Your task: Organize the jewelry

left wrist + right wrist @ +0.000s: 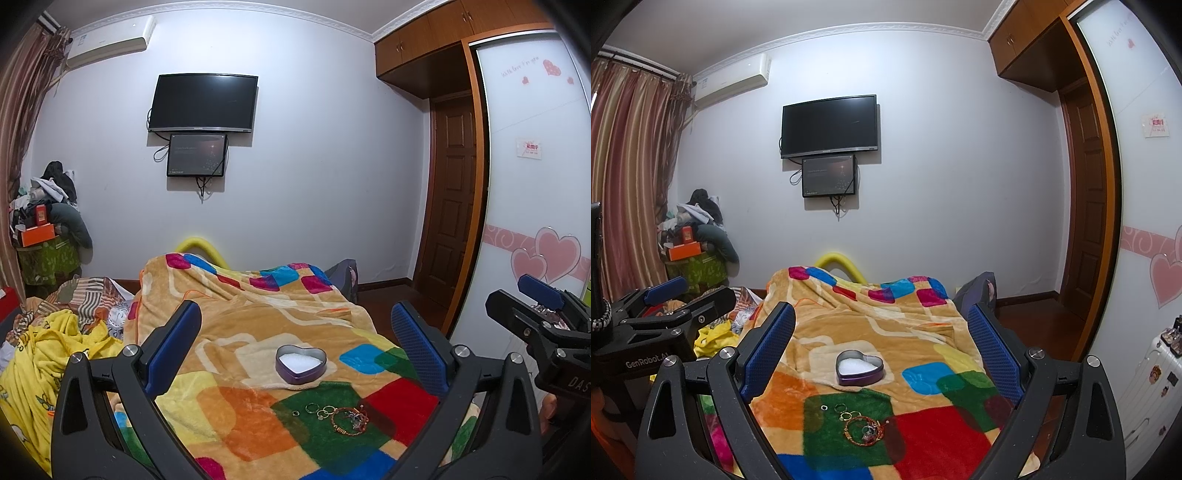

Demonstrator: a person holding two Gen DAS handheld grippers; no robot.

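Note:
A purple heart-shaped tin (301,364) with a white lining lies open on the colourful blanket (258,325); it also shows in the right wrist view (860,367). In front of it, on a green patch, lie several small rings (312,408) (840,408) and a red and gold beaded bracelet (350,420) (862,430). My left gripper (295,332) is open and empty above the blanket, behind the jewelry. My right gripper (881,336) is open and empty, beside it on the right; it shows at the right edge of the left wrist view (543,295).
The blanket covers a bed. Yellow clothing (51,354) and striped bedding lie to the left. A pile of clothes and boxes (698,236) stands in the far left corner. A wardrobe with heart stickers (535,184) and a white suitcase (1145,387) are on the right.

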